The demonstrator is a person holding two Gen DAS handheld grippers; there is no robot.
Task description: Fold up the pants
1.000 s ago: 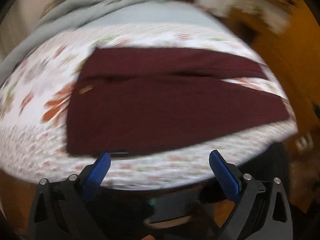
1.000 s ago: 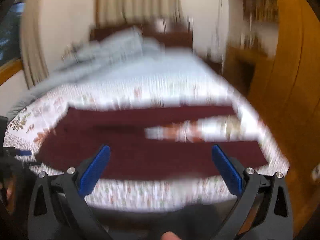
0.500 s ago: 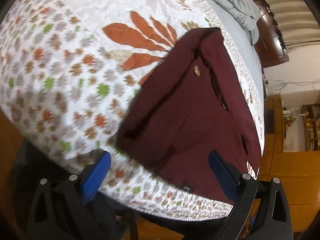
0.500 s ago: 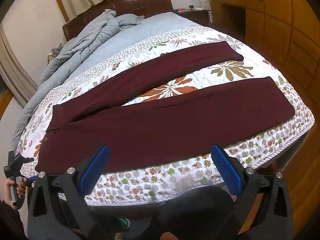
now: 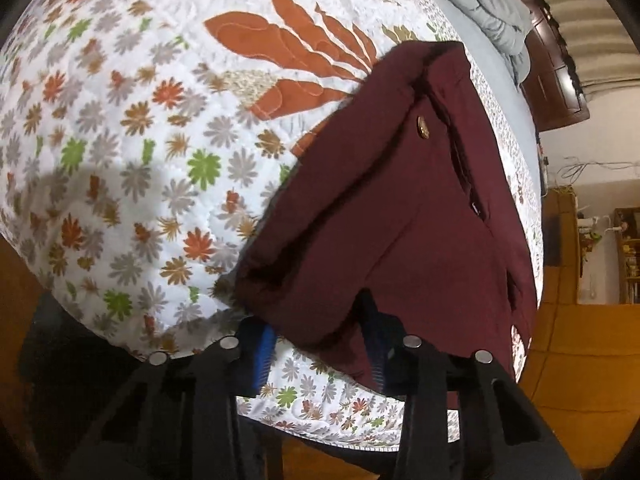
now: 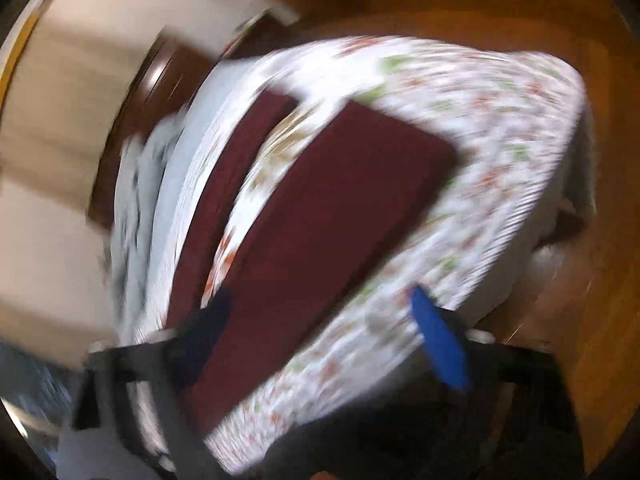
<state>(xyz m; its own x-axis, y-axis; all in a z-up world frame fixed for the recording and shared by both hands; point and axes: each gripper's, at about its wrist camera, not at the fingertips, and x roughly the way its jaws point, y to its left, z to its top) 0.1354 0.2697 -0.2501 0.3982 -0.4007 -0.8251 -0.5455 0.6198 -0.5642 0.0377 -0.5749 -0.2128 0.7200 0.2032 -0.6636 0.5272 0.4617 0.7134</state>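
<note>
Closing in, the left gripper (image 5: pixel 320 346) now clamps the waistband corner of the pants (image 5: pixel 400 208) on the bed (image 5: pixel 120 120); the right gripper (image 6: pixel 324 340) swings, jaws apart. Soft, limp cloth: hold corners.

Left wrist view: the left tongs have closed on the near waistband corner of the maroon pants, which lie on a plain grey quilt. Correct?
Not quite. The left tongs have indeed closed on the near waistband corner of the maroon pants, but the quilt is white with a floral print, not plain grey, as the left wrist view shows.
</note>
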